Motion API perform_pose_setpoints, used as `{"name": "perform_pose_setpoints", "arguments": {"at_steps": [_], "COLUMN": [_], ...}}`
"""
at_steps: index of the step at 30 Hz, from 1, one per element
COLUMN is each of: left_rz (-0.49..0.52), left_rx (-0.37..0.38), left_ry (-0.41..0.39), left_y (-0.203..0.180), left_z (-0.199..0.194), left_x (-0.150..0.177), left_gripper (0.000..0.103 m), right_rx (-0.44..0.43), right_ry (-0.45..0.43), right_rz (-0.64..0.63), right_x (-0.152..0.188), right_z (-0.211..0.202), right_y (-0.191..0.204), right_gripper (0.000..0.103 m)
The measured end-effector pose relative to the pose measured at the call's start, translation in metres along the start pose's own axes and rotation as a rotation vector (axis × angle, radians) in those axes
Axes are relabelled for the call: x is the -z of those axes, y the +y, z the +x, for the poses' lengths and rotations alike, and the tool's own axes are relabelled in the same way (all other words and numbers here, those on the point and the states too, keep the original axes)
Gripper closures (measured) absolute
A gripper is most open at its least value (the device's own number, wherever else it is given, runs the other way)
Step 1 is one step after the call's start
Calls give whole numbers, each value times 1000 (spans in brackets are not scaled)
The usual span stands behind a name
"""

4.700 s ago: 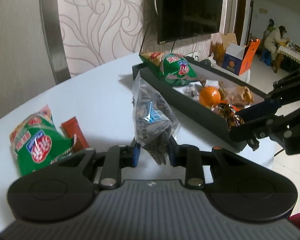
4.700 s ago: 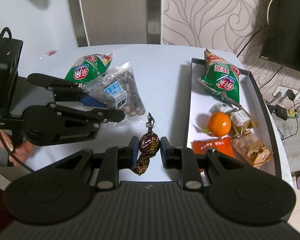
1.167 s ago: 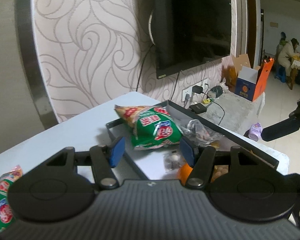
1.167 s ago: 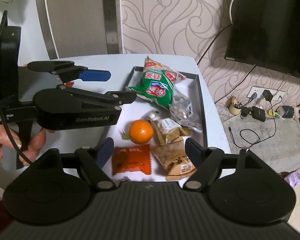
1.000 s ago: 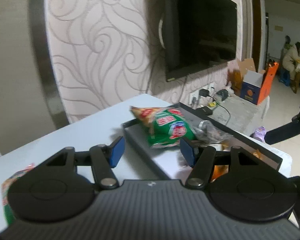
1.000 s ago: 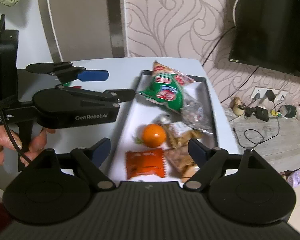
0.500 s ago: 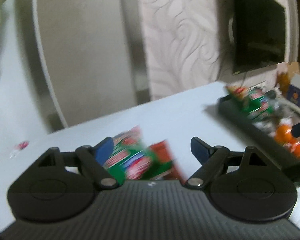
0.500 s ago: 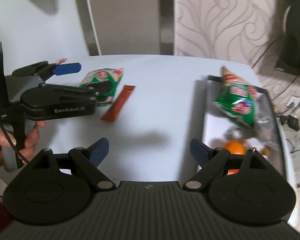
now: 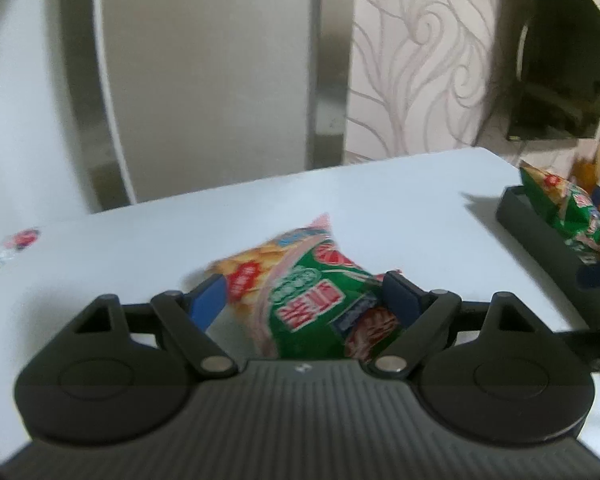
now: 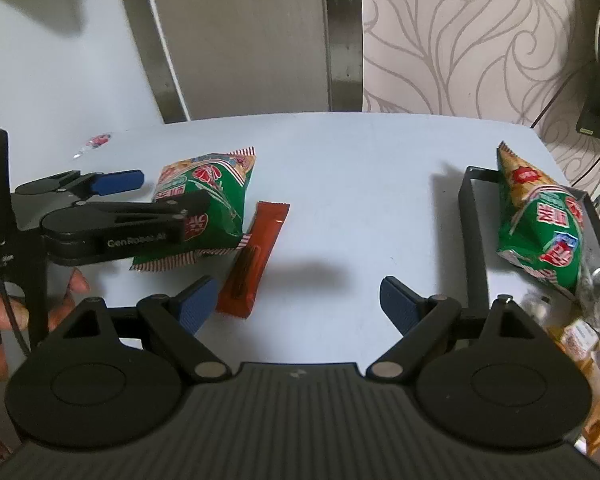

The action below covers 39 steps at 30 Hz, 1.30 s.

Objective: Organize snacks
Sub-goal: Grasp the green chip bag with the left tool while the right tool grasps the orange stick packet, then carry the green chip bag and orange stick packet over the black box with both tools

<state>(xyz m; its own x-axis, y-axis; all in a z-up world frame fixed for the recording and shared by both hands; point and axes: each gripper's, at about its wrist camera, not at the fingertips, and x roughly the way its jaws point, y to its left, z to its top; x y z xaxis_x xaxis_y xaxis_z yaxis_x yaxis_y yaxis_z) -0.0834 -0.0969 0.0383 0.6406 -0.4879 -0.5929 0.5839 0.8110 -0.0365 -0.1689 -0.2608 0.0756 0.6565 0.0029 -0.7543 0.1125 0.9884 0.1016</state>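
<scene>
A green snack bag (image 9: pixel 300 292) lies on the white table (image 9: pixel 400 208) between the open fingers of my left gripper (image 9: pixel 305 300), which do not touch it. In the right wrist view the same bag (image 10: pixel 208 204) sits at the left with the left gripper (image 10: pixel 148 196) around it. A red snack bar (image 10: pixel 256 256) lies beside the bag. My right gripper (image 10: pixel 296 304) is open and empty above the table. A black tray (image 10: pixel 470 240) at the right holds another green bag (image 10: pixel 540 232) and several small snacks.
A small wrapped candy (image 10: pixel 96 142) lies at the table's far left. The tray's end (image 9: pixel 528 220) shows at the right in the left wrist view. A wall and a dark TV (image 9: pixel 564 60) stand behind the table.
Both grippers have swung left, away from the tray. My left gripper has come down around the green bag on the table. My right gripper stays open.
</scene>
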Motion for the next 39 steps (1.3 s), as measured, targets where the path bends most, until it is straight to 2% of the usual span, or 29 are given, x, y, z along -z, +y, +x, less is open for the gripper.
{"name": "perform_pose_setpoints", "arguments": {"at_steps": [3, 7, 8, 9, 12, 16, 18, 20, 21, 24, 27, 29, 39], "left_rz": [-10, -40, -34, -30, -9, -2, 1, 13, 16, 5, -5, -8, 20], "left_rx": [28, 77, 81, 91, 94, 63, 55, 46, 45, 38, 32, 28, 38], "left_ry": [8, 3, -3, -8, -18, -23, -24, -27, -28, -29, -30, -29, -20], "left_y": [5, 17, 17, 18, 19, 26, 30, 32, 32, 35, 35, 34, 17], "left_z": [10, 17, 18, 18, 14, 4, -3, -10, -13, -17, -20, -22, -38], "left_x": [5, 10, 11, 12, 13, 18, 22, 26, 28, 32, 33, 34, 40], "left_gripper": [10, 9, 11, 19, 28, 33, 36, 37, 38, 38, 38, 38, 44], "right_rx": [7, 28, 34, 35, 25, -29, -30, -25, -19, -18, -31, -33, -53], "right_ry": [1, 17, 25, 35, 58, 87, 105, 127, 132, 115, 111, 111, 91], "right_rz": [-3, -24, -30, -36, -57, -125, -163, -172, -166, -179, -204, -233, -228], "right_x": [-9, -21, -21, -21, -17, -15, -14, -14, -15, -21, -22, -19, 11], "right_z": [12, 31, 36, 40, 50, 64, 76, 89, 94, 99, 99, 96, 61], "right_y": [1, -1, -1, 0, 7, 29, 37, 38, 37, 36, 34, 34, 23], "right_gripper": [13, 13, 14, 14, 15, 17, 24, 39, 40, 50, 67, 74, 76]}}
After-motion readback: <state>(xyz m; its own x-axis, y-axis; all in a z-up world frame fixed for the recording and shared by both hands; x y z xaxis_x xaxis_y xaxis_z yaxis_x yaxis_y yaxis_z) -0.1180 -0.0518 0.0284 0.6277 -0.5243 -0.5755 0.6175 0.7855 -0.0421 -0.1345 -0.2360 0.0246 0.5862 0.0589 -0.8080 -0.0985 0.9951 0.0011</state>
